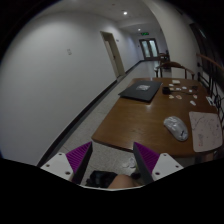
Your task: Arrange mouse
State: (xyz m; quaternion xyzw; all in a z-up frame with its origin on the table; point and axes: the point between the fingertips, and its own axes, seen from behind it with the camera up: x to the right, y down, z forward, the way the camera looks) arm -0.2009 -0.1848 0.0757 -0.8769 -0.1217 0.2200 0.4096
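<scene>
A grey computer mouse (176,127) lies on the brown wooden table (135,115), ahead of the fingers and to their right, next to a white sheet (205,128). My gripper (112,160) is held off the table's near edge, above the floor, well short of the mouse. Its two fingers with purple pads (79,156) stand wide apart with nothing between them.
A closed dark laptop (139,90) lies farther back on the table. Small white items (183,92) are scattered at the far right of it. A chair (168,69) stands beyond. A white wall runs along the left, with a corridor and doors behind.
</scene>
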